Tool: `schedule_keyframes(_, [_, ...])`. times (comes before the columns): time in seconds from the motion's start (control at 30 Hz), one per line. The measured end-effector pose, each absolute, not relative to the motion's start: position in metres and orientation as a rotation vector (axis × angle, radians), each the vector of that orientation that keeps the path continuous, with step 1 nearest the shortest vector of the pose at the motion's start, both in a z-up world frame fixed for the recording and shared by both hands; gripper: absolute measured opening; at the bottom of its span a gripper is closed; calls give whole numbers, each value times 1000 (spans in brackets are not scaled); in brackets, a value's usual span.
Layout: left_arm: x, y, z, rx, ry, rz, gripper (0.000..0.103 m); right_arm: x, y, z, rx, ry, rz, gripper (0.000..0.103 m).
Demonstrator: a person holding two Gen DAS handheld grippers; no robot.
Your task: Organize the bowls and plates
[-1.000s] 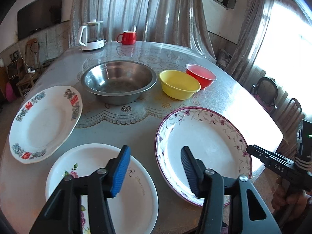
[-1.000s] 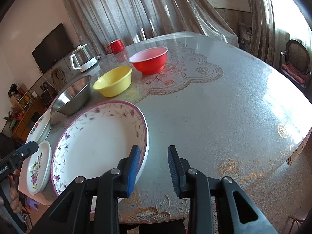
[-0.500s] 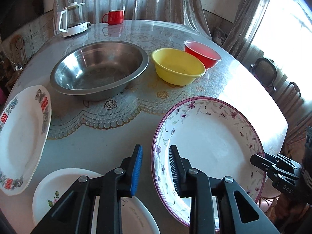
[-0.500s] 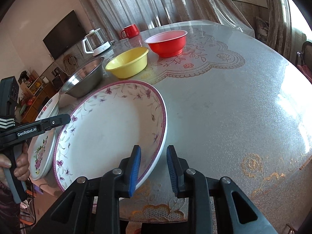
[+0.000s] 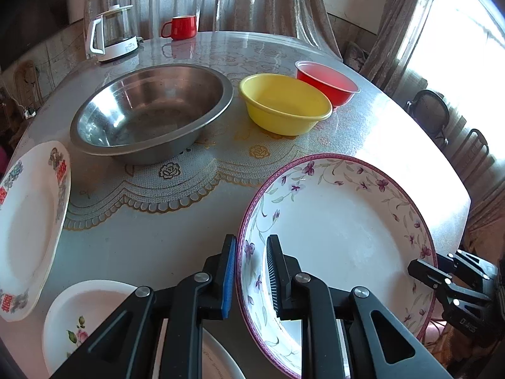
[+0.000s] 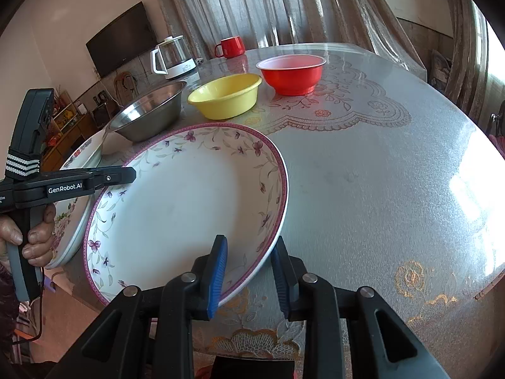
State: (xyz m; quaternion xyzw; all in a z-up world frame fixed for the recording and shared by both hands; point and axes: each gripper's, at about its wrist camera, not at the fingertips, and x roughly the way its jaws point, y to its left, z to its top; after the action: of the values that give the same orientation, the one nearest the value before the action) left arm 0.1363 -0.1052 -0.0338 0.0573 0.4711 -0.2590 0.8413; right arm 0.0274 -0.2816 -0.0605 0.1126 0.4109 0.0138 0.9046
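A large plate with a purple floral rim [image 5: 341, 227] [image 6: 189, 202] is tilted up off the table. My left gripper [image 5: 251, 271] is shut on its left rim. My right gripper [image 6: 249, 271] straddles its right rim, jaws a little apart and not pressing it. A small white flower plate [image 5: 91, 315] lies under my left gripper. A white plate with red and blue marks [image 5: 28, 221] lies at the left edge. A steel bowl [image 5: 151, 110], a yellow bowl [image 5: 284, 104] and a red bowl [image 5: 328, 82] stand behind.
A glass kettle [image 5: 112, 33] and a red mug [image 5: 180, 27] stand at the table's far edge. Chairs [image 5: 432, 113] stand to the right by the window. The table's [image 6: 394, 164] right half has a lace-patterned cover.
My left gripper moved right onto the floral plate's left rim and closed on it. My right gripper opened around the right rim. The plate has tilted up off the table.
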Motion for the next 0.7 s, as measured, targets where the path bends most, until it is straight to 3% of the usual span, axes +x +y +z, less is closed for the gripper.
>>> schedule_keyframes(0.7, [151,-84,-29,55,990,-471,19,44,-263,-57,203,846,46,28])
